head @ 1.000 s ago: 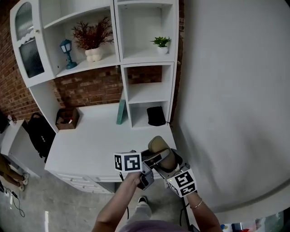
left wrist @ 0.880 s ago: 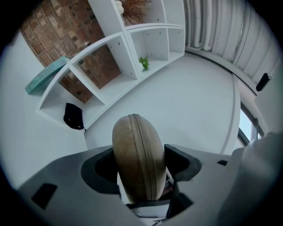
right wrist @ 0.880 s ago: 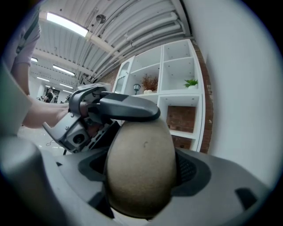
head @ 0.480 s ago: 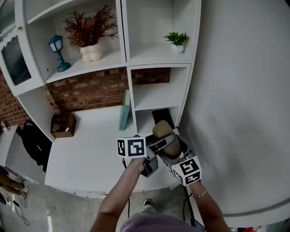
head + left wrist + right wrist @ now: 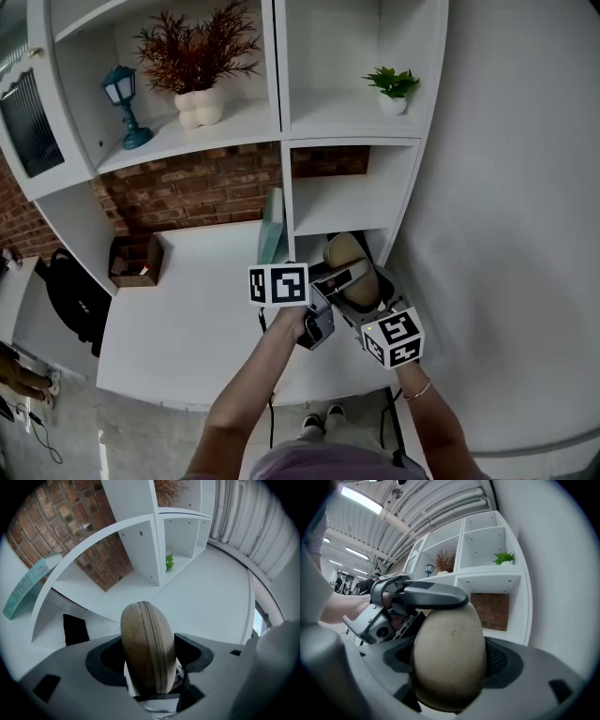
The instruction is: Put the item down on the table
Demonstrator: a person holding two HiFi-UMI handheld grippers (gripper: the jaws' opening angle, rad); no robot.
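A tan oval zip case (image 5: 345, 253) hangs above the right end of the white desk (image 5: 187, 319), just in front of the lowest shelf cubby. Both grippers hold it. My left gripper (image 5: 337, 279) reaches in from the left, its jaws closed on the case (image 5: 147, 639) along the zip seam. My right gripper (image 5: 364, 302) comes from below right and its jaws press the case's (image 5: 450, 653) broad sides. In the right gripper view one finger of the left gripper (image 5: 433, 595) lies over the top of the case. The case's underside is hidden.
A teal book (image 5: 272, 225) leans against the shelf unit's upright. A brown box (image 5: 134, 260) sits at the desk's back left and a black bag (image 5: 70, 295) hangs off its left end. A black thing (image 5: 75, 629) lies in the low cubby. A white wall (image 5: 506, 234) closes the right side.
Both grippers have carried the case forward over the desk's right end toward the low cubby and a little higher. The grip on the case looks unchanged.
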